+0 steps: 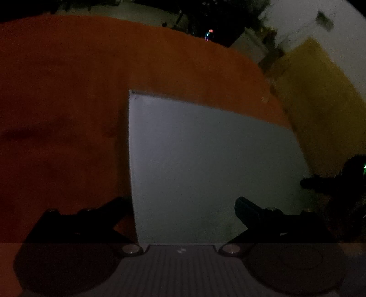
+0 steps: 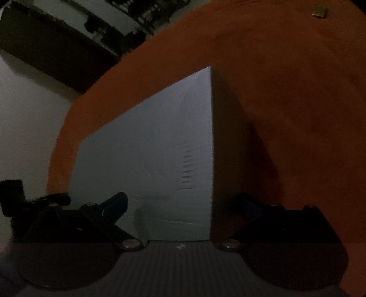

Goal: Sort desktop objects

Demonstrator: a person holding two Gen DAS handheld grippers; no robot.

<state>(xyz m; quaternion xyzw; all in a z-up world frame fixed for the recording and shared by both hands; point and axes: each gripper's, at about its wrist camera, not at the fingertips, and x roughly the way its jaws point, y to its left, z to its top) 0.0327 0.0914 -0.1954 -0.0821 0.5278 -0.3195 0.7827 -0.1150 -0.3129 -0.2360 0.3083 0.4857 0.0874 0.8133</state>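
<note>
The scene is very dark. In the left wrist view, a pale grey flat box (image 1: 205, 164) is lying on the orange table (image 1: 68, 102), filling the middle of the picture and reaching toward 2 o'clock. The left gripper (image 1: 183, 205) is standing over the near edge of this box, its jaws spread wide, one finger at 8 o'clock over the table and the other at 4 o'clock over the box top; I cannot tell if they are touching it. At 3 o'clock a yellow surface (image 1: 320, 102) is showing beyond the table. In the right wrist view, the right gripper (image 2: 183, 205) is also holding its jaws spread, straddling the right edge of the box (image 2: 148, 148). At 1 o'clock a small object (image 2: 319, 11) is lying on the table (image 2: 297, 91), too small to identify.
</note>
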